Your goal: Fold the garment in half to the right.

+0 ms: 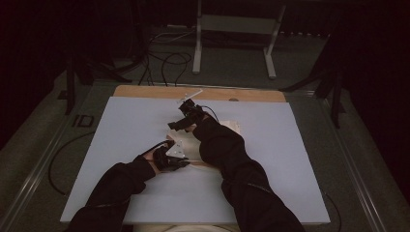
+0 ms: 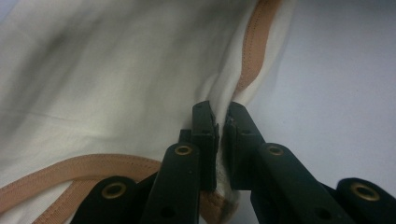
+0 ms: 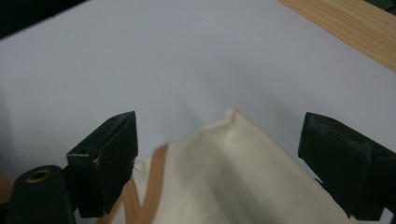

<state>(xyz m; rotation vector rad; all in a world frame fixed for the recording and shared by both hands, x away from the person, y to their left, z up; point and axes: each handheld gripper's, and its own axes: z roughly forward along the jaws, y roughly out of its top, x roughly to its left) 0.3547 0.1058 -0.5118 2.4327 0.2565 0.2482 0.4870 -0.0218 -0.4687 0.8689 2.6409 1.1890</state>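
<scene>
L tool clamped on cloth hem | R tool wide, over cloth corner | cloth long axis: can't tell

Counted: 1 cream cloth w/ tan trim, 2 grippers, left & right, 1 white board.

black sleeves, black fingers with brass rivets.

Setting: a dim lab or recording studio. Indicators: dark surrounds, loose cables on grey carpeted floor, metal stand legs, a white-covered worktable with wooden edge.
</scene>
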